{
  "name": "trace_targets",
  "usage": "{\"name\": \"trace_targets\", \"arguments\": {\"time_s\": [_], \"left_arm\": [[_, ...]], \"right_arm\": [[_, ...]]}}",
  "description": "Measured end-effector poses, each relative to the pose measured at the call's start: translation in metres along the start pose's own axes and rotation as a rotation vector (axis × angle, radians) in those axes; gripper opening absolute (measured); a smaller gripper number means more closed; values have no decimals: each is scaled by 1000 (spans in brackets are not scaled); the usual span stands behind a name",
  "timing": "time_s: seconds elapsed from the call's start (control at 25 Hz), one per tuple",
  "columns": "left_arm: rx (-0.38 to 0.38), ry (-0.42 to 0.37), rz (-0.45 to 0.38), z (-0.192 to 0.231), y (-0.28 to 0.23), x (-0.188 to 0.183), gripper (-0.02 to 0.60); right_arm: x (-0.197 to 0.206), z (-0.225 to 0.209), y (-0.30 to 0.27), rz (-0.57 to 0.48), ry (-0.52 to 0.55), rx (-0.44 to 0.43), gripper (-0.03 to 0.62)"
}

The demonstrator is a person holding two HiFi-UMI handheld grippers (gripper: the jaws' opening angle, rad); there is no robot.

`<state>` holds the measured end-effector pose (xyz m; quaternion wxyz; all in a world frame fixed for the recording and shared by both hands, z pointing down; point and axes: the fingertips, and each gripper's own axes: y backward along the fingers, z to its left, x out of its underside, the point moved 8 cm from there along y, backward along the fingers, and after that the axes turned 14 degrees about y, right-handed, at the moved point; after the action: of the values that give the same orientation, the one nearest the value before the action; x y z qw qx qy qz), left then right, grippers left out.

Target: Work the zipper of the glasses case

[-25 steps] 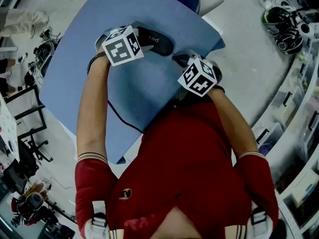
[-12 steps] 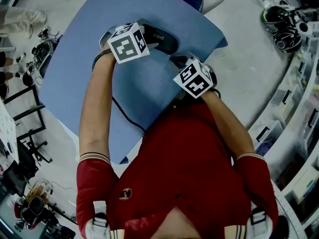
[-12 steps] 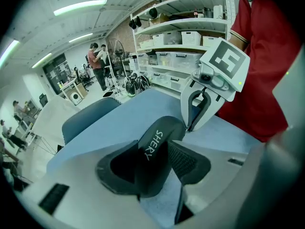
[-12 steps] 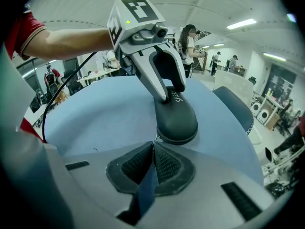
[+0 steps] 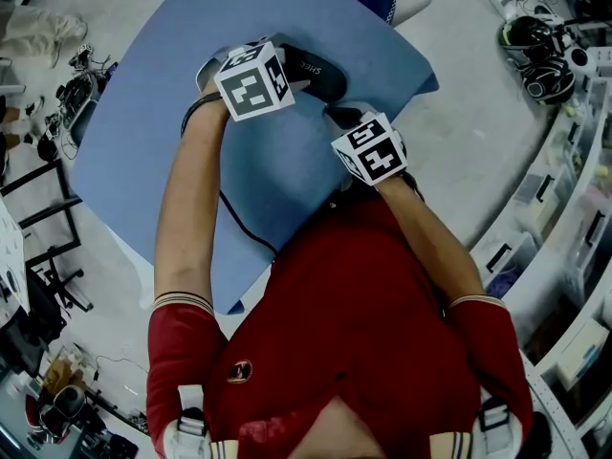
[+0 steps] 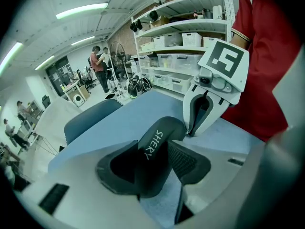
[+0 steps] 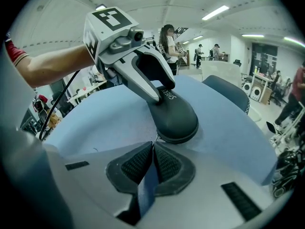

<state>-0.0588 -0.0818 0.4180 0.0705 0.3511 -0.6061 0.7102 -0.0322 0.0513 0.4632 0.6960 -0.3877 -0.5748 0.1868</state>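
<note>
A blue surface (image 5: 287, 161) fills the middle of the head view, with a chair (image 6: 90, 116) just past its far edge and shelves (image 6: 190, 37) of bins along the wall behind it. The person, in a red shirt (image 5: 354, 323), reaches both bare forearms out over the surface. A black cable (image 5: 234, 220) runs across the surface under the left forearm.

The dark case (image 7: 176, 120) lies on the surface toward its far side, between the two grippers, with the white word "SHERY" printed on its top.

The left gripper (image 6: 153, 149) comes at the case from the left. Its jaws are clenched across one end of the case, one pad on each side, and the printed top shows between them. Its marker cube (image 5: 253, 79) hides that end in the head view.

The right gripper (image 7: 153, 147) sits at the case's other, rounded end, pointing steeply down. Its jaws have just been easing open by a hair, yet the tips meet, leaving only a thin slit behind them. The small metal pull (image 7: 155, 138) of the zipper is nipped at those tips, right against the edge of the case.
</note>
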Motion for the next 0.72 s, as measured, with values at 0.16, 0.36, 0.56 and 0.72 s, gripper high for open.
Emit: {"name": "trace_targets", "arguments": {"time_s": [0.16, 0.36, 0.56, 0.72], "left_arm": [[1, -5, -14, -1, 1, 0, 176], [2, 0, -57, -1, 3, 0, 176], [-24, -3, -41, -3, 3, -4, 176], [-51, 3, -67, -7, 6, -10, 178]], "right_arm": [[2, -2, 1, -1, 8, 11, 8], [8, -8, 4, 9, 35, 21, 14], [15, -16, 10, 22, 64, 21, 51], [19, -29, 21, 6, 86, 26, 64]]}}
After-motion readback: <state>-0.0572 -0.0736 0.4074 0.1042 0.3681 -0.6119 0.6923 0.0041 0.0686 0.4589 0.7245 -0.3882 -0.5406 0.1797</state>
